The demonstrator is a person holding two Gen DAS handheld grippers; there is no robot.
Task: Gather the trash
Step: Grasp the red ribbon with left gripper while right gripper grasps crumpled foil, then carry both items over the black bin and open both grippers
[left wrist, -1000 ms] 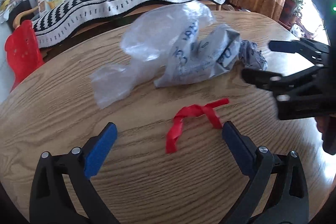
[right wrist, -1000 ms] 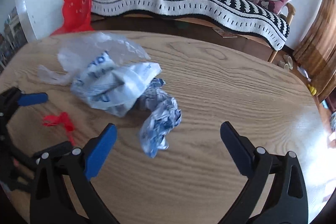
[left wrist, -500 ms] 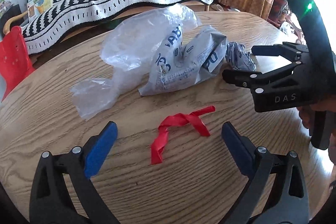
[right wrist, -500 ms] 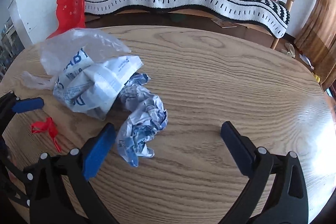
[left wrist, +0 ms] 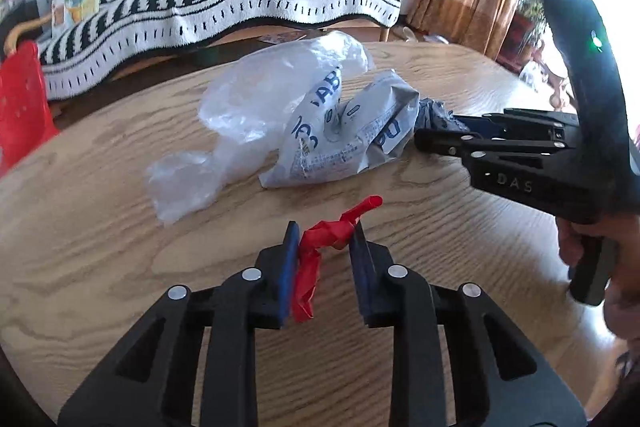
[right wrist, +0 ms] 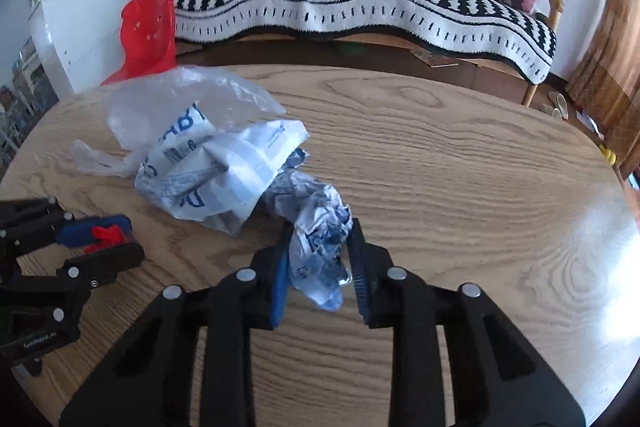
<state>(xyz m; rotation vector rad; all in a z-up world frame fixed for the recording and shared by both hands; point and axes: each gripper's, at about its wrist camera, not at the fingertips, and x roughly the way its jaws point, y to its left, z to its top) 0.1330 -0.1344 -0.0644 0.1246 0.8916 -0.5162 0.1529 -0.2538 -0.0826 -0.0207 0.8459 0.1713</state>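
Both tongs have narrowed since before, your left tongs (left wrist: 325, 241) pinching the red strip (left wrist: 320, 259), your right tongs (right wrist: 318, 245) the crumpled paper (right wrist: 320, 251); thin grips at twelve o'clock may slip when lifting.

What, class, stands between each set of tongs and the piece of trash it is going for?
Nothing visible. The left tongs already pinch the red strip, and the right tongs already close around the crumpled wrapper on the wooden table.

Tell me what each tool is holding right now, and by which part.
The left tool grips the red strip near its knotted middle. The right tool pinches the crumpled blue-and-white wrapper across its near end.
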